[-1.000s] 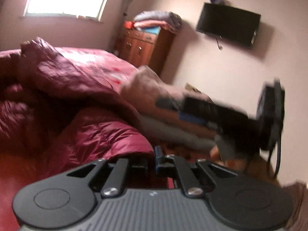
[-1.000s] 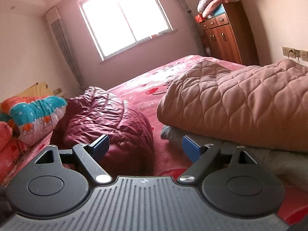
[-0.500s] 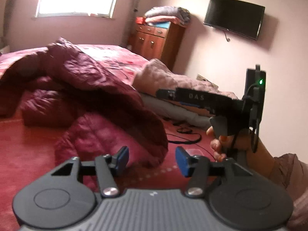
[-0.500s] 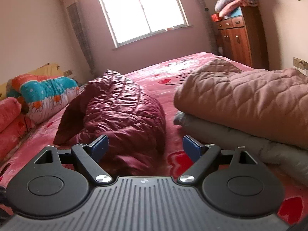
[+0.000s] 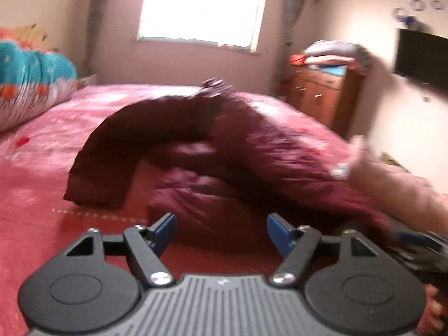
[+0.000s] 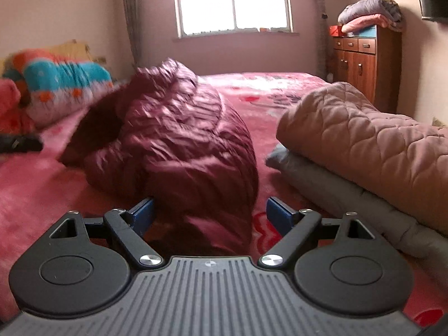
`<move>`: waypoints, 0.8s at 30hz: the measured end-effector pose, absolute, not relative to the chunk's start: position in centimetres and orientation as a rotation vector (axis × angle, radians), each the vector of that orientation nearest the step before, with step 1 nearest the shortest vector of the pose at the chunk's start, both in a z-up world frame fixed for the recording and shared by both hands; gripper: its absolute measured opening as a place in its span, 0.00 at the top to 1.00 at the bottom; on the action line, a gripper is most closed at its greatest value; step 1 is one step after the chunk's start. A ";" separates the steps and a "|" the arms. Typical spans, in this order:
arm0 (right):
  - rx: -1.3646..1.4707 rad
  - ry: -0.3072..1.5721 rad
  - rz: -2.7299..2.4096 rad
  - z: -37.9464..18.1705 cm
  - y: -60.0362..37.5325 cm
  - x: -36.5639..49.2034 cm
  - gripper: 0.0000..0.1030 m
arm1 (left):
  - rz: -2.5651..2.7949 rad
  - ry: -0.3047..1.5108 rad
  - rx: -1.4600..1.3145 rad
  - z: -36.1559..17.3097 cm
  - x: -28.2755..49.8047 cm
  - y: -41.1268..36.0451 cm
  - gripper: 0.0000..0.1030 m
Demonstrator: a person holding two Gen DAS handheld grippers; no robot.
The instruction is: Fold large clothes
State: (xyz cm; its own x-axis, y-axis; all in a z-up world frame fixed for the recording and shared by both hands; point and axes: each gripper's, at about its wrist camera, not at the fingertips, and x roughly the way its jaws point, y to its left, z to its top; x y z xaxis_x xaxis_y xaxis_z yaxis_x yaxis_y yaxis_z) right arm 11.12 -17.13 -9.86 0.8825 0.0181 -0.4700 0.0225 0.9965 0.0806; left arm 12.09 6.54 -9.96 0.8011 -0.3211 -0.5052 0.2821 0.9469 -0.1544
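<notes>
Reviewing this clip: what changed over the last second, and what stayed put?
The left gripper, shut a second ago, has just been opening and now stands open with nothing between its pads. The maroon down jacket now lies slumped on the bed. The right gripper remains open; the folded quilts haven't moved.

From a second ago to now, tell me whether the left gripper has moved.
Yes. The left gripper has swung leftward: the wall TV slid to the view's right edge. Its jaws have just been opening, nothing between them.
</notes>
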 end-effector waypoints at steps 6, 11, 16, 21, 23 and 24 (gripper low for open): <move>0.196 0.569 -0.050 -12.3 -19.2 14.6 0.00 | -0.255 0.600 -0.122 -14.5 20.4 8.3 0.30; 0.193 0.588 -0.055 -13.6 -19.4 17.0 0.00 | -0.246 0.670 -0.157 -17.7 25.3 8.1 0.30; 0.184 0.583 -0.045 -14.3 -19.3 17.9 0.00 | -0.278 0.744 -0.175 -20.2 28.2 7.2 0.30; 0.171 0.576 -0.077 -14.6 -19.2 18.6 0.22 | -0.319 0.771 -0.196 -20.5 28.4 6.1 0.83; 0.187 0.576 -0.086 -14.7 -19.9 18.8 0.51 | -0.339 0.770 -0.193 -20.2 27.7 5.7 0.94; 0.199 0.573 -0.091 -14.7 -20.1 19.0 0.56 | -0.345 0.771 -0.185 -19.9 27.1 5.4 0.96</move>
State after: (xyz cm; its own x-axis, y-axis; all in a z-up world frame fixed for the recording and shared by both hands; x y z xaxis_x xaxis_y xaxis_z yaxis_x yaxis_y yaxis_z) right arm 18.97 -20.12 -14.69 0.8369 -0.0303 -0.5465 0.1409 0.9767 0.1617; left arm 27.07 5.44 -19.92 0.6653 -0.3706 -0.6481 0.2364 0.9280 -0.2880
